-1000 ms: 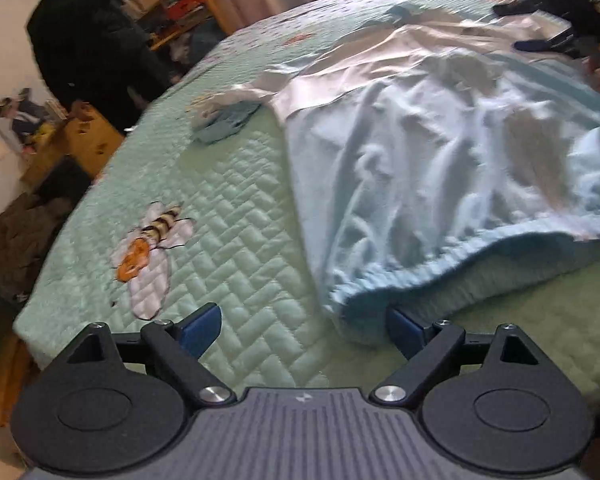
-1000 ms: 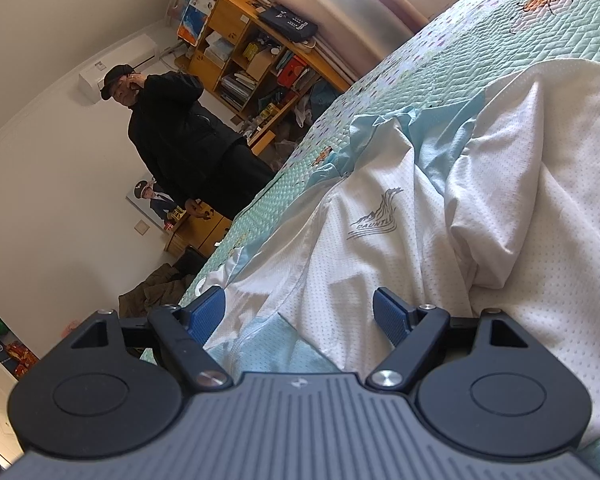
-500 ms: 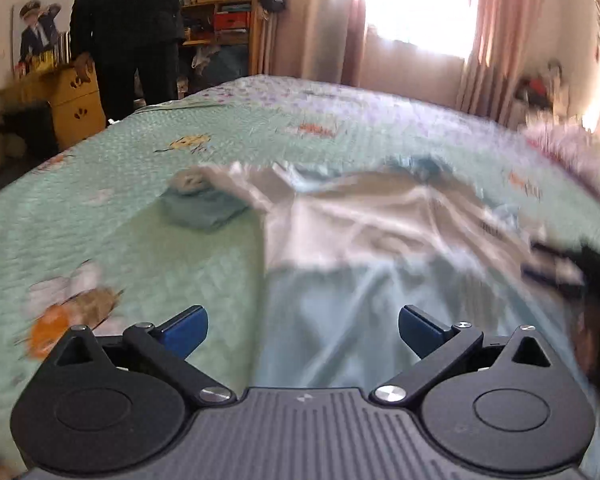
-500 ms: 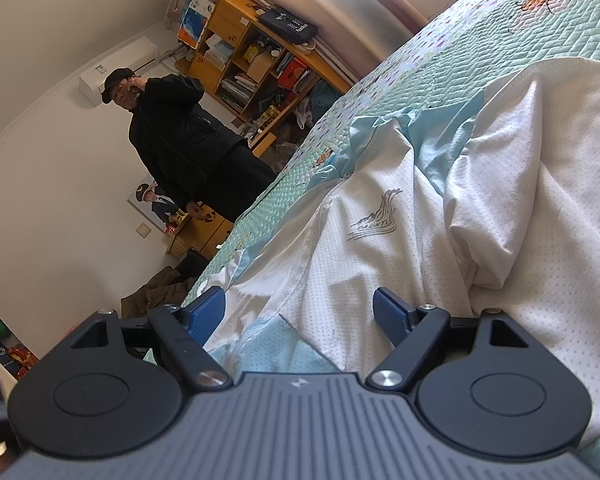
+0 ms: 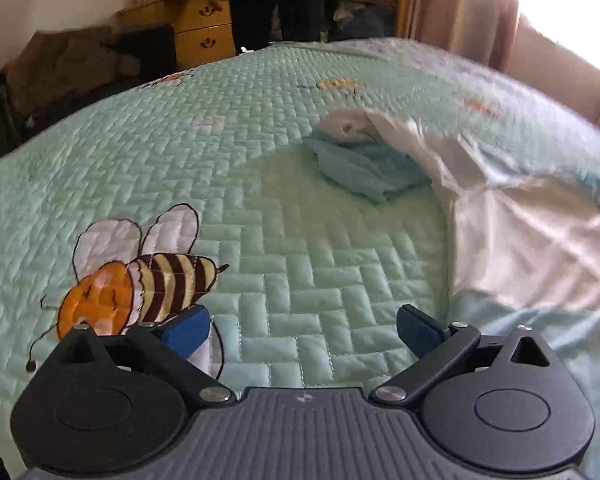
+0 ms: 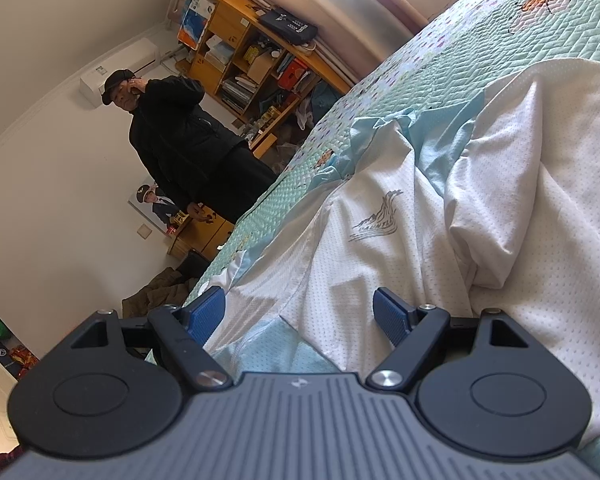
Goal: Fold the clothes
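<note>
While our left gripper (image 5: 302,330) hovers with jaws apart and empty over the quilt (image 5: 284,208), beside its bee patch (image 5: 140,280), the white-and-blue shirt (image 5: 532,240) lies rumpled to the right; our right gripper (image 6: 300,312) gapes over that fabric, unclamped.

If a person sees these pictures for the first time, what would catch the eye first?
Probably the embroidered bee on the green quilt, just ahead of the open left gripper. Next, the rumpled white and blue garment spread before the open right gripper, and a person in black standing beside the bed.
</note>
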{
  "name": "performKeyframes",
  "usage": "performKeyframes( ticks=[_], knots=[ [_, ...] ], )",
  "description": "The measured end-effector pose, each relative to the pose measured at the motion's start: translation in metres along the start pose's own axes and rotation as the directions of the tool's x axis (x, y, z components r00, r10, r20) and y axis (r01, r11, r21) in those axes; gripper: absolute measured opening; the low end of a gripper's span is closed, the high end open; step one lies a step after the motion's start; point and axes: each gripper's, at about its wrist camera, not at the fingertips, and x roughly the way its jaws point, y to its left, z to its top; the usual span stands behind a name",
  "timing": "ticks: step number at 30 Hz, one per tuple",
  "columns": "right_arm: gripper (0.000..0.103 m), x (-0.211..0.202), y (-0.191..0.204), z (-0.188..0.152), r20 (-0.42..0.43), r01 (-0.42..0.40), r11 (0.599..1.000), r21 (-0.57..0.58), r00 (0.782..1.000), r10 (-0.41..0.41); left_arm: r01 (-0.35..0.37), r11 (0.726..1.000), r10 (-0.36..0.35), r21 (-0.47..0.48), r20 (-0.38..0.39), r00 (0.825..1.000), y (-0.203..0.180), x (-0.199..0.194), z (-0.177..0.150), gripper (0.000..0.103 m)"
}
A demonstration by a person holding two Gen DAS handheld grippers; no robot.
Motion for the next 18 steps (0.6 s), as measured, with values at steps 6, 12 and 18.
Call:
performKeyframes(
  ticks=[6,12,18],
  knots=[
    [0.082,-0.001,0.001,0.001,0.011,0.002,1.0,0.002,1.0,-0.002,0.159,0.978,-0.171,0.134,0.083,0.982,-0.043,-0.037,-0.01,0.1],
    [0.082,-0.022,-0.007,0.006,0.121,-0.063,0.995,0.079,0.991,0.053,0.327,0.891,-0.355,0.314,0.035,0.934,-0.113,-0.046,-0.025,0.101],
    [0.084,-0.052,-0.031,0.01,0.303,-0.079,0.971,0.224,0.953,0.008,0.421,0.875,-0.411,0.239,-0.094,0.907,-0.131,-0.033,-0.034,0.101]
  ],
)
